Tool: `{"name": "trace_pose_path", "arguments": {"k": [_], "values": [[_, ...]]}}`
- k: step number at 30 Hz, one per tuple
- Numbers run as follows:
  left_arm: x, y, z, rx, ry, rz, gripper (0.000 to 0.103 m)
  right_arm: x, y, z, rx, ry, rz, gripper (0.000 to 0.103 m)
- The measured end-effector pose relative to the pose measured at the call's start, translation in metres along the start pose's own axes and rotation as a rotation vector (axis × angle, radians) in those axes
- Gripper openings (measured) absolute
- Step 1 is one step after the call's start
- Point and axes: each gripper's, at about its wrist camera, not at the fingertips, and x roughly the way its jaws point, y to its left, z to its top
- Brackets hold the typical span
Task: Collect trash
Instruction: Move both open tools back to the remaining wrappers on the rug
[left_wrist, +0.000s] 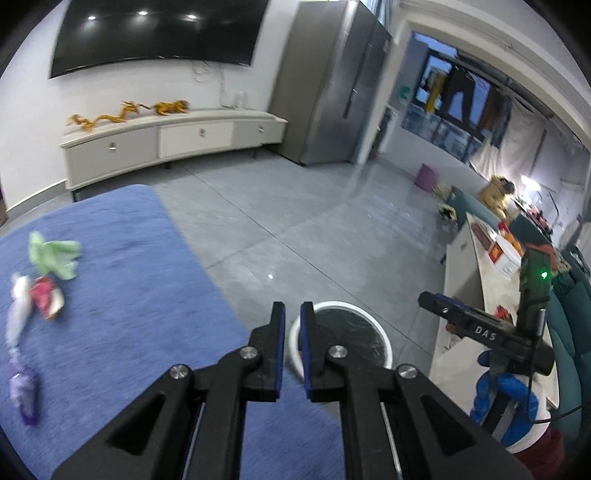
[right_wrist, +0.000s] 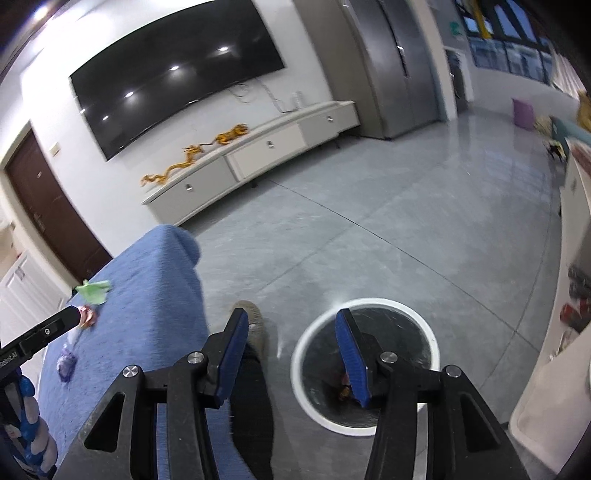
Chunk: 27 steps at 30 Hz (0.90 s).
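Several wrappers lie on the blue cloth-covered table (left_wrist: 129, 280): a green one (left_wrist: 55, 254), a red one (left_wrist: 46, 297), a white one (left_wrist: 18, 306) and a purple one (left_wrist: 24, 391). On the floor to the table's right stands a white bin with a black liner (left_wrist: 384, 345). My left gripper (left_wrist: 291, 308) hangs shut and empty over the table's edge, in front of the bin. Above the bin's left rim (right_wrist: 369, 301), my right gripper (right_wrist: 291, 315) is open with nothing between its fingers. A small scrap (right_wrist: 345, 387) lies at the bin's bottom.
A person's shoe (right_wrist: 255, 321) and dark trouser leg stand between table and bin. Blue-gloved hands (left_wrist: 506, 398) hold both tools. A white low table (left_wrist: 465, 295) runs along the right. A TV cabinet (left_wrist: 166, 140) and a grey fridge (left_wrist: 332, 85) stand at the far wall across the grey tiled floor.
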Motion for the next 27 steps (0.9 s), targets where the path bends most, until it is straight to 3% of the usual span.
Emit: {"name": "trace_pose_path", "arguments": {"k": [10, 14, 16, 17, 18, 19, 20, 22, 27], "values": [[-0.073, 0.079, -0.034, -0.145, -0.125, 0.127, 0.009, 0.002, 0.089, 0.0, -0.167, 0.008, 0.077, 0.05], [-0.109, 0.109, -0.053, -0.201, -0.208, 0.131, 0.01, 0.006, 0.115, -0.003, -0.202, 0.012, 0.109, 0.053], [-0.126, 0.125, -0.063, -0.234, -0.227, 0.116, 0.017, 0.007, 0.125, -0.005, -0.223, 0.017, 0.122, 0.056], [-0.133, 0.131, -0.065, -0.25, -0.236, 0.108, 0.035, 0.008, 0.131, -0.007, -0.235, 0.02, 0.131, 0.056], [-0.14, 0.137, -0.069, -0.265, -0.248, 0.098, 0.061, 0.009, 0.135, -0.009, -0.243, 0.022, 0.137, 0.058], [-0.149, 0.143, -0.075, -0.278, -0.262, 0.082, 0.072, 0.011, 0.142, -0.01, -0.255, 0.026, 0.148, 0.059], [-0.154, 0.147, -0.077, -0.287, -0.268, 0.079, 0.077, 0.012, 0.147, -0.011, -0.264, 0.03, 0.156, 0.06], [-0.165, 0.154, -0.082, -0.293, -0.273, 0.087, 0.077, 0.017, 0.158, -0.014, -0.283, 0.04, 0.175, 0.061], [-0.18, 0.165, -0.09, -0.291, -0.269, 0.189, 0.077, 0.027, 0.181, -0.02, -0.321, 0.067, 0.222, 0.061]]}}
